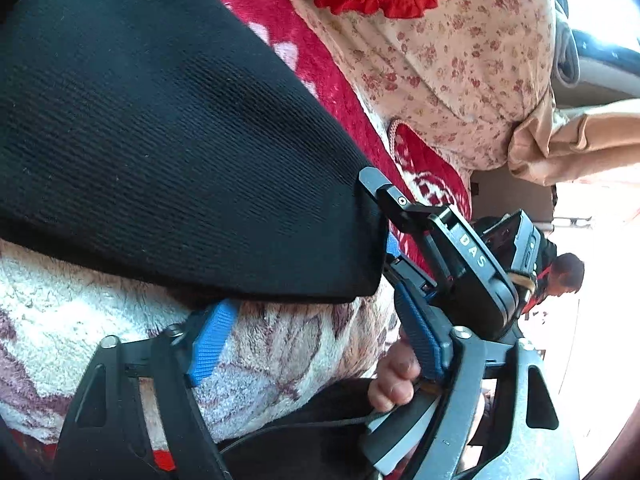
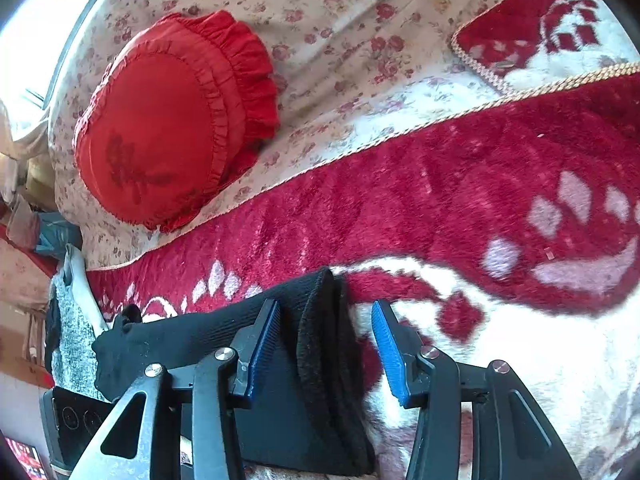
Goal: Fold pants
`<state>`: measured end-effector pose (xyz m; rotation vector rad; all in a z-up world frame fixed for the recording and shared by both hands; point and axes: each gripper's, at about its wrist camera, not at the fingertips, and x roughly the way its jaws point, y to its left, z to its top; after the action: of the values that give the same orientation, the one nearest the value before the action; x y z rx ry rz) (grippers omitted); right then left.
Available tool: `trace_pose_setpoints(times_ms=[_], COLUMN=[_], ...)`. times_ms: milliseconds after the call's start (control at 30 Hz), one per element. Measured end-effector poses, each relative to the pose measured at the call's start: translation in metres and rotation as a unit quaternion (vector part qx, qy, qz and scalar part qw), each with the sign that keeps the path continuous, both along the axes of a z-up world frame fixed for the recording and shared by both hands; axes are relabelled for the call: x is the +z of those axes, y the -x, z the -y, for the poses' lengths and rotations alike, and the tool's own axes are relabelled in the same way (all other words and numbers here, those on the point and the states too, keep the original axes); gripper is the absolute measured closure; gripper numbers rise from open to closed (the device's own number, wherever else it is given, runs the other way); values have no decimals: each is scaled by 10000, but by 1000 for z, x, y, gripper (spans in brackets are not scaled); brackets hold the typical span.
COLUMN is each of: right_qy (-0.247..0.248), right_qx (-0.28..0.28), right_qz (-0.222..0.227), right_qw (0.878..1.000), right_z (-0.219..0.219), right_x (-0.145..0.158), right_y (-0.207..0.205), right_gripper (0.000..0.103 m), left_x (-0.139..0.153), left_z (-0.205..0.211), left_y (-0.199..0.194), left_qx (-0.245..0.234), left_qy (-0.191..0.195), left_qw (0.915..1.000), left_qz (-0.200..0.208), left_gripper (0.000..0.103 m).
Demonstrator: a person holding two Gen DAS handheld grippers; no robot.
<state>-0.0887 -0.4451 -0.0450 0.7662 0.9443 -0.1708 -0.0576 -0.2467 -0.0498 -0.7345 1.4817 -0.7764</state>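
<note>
Two tools on the job here, and neither one actually has cloth in it right now. Our right tool (image 2: 324,348) sits released, its blue pads (image 2: 390,356) spread wide with the thick folded edge of the black pants (image 2: 320,360) lying in the gap, touching nothing we can make out. Our left tool (image 1: 316,344) is spread open as well, hanging just under the drooping corner of the pants (image 1: 160,140), with the right tool (image 1: 452,272) right beside that same corner.

The pants are bunched in a stack of layers on the red and white blanket (image 2: 440,208), well short of the red ruffled cushion (image 2: 172,120) further up the bed. Beyond the blanket edge is the floral sheet (image 2: 320,12).

Our guess: we're mid-fold, lining up a fresh grab on that end of the pants. Next move calls for the right tool to close over all the layers at once, not just the top one, and the left to catch the hanging corner, so the fold carries over evenly.
</note>
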Motion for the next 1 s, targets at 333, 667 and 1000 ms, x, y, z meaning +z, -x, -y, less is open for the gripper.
trace_pose_setpoints(times_ms=[333,667,1000], right_qy=[-75,340,-1277], right_qx=[208,1440,2009], right_qz=[736,1254,803], right_qw=[9970,9810,9679], right_z=[-19,-127,-204], right_x=[34,124,45], right_y=[12,-38,-126], right_gripper=[91,91,76], left_x=[22,68,55], left_z=[-15,-122,-217], left_y=[0,-20,-51], left_qx=[-250,300,1210], left_qy=[-23,-48,-858], left_qw=[9990,9950,9816], left_qz=[376,949,1206], left_gripper=[89,89,59])
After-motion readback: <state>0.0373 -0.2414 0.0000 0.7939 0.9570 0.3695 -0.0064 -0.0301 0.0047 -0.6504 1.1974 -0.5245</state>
